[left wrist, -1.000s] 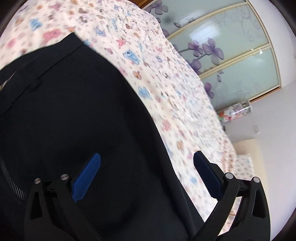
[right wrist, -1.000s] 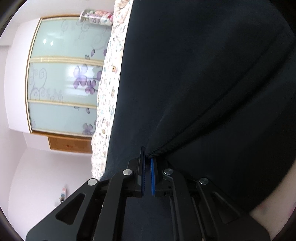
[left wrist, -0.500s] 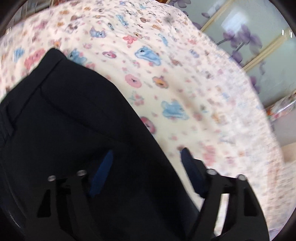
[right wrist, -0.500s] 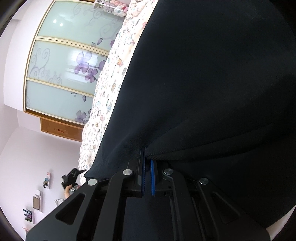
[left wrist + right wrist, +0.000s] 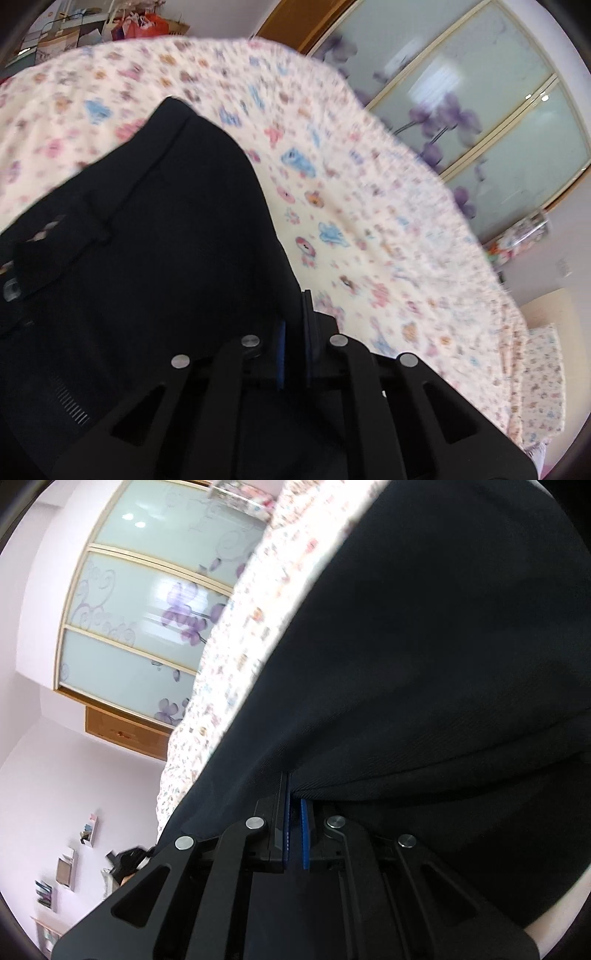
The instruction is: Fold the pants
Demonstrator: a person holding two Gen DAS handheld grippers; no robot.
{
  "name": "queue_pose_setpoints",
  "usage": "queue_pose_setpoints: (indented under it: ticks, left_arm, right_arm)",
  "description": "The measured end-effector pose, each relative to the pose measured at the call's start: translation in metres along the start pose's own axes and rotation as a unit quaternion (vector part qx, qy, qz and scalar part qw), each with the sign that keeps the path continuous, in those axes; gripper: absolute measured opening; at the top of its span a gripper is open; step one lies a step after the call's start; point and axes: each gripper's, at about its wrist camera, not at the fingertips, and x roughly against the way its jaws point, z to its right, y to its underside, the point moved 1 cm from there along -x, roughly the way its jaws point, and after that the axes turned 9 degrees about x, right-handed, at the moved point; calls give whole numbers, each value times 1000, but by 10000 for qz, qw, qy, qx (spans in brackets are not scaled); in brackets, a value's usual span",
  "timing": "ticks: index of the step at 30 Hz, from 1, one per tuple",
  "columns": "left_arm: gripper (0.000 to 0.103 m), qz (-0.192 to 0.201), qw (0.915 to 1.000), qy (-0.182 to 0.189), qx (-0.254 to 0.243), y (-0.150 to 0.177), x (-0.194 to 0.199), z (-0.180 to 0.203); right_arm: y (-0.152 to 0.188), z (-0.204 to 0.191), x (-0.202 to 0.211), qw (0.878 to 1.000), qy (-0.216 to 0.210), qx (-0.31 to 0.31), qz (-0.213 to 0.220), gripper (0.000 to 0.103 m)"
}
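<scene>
Black pants (image 5: 147,240) lie on a bed with a cartoon-print sheet (image 5: 351,221); their waistband with a belt loop shows at the left. My left gripper (image 5: 293,325) is shut on the pants' right edge, the fabric pinched between the blue pads. In the right wrist view the pants (image 5: 424,664) fill most of the frame. My right gripper (image 5: 293,812) is shut on a fold of the pants' edge and holds it off the bed.
Sliding wardrobe doors with purple flowers (image 5: 480,110) stand beyond the bed and also show in the right wrist view (image 5: 147,609). Bags and boxes (image 5: 110,26) sit past the bed's far end. Wall shelves (image 5: 66,867) show at lower left.
My left gripper was open over the pants' edge and has shut on it. The right gripper stays shut on the fabric; its view has tilted slightly.
</scene>
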Motion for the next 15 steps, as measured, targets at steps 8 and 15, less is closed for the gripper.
queue_pose_setpoints:
  ticks: [8, 15]
  left_arm:
    - [7, 963, 9914, 825, -332, 57, 150, -46]
    - [7, 1215, 9882, 924, -128, 134, 209, -132]
  right_arm:
    - [-18, -8, 53, 9946, -257, 262, 972, 4]
    - [-12, -1, 68, 9940, -127, 246, 1060, 4]
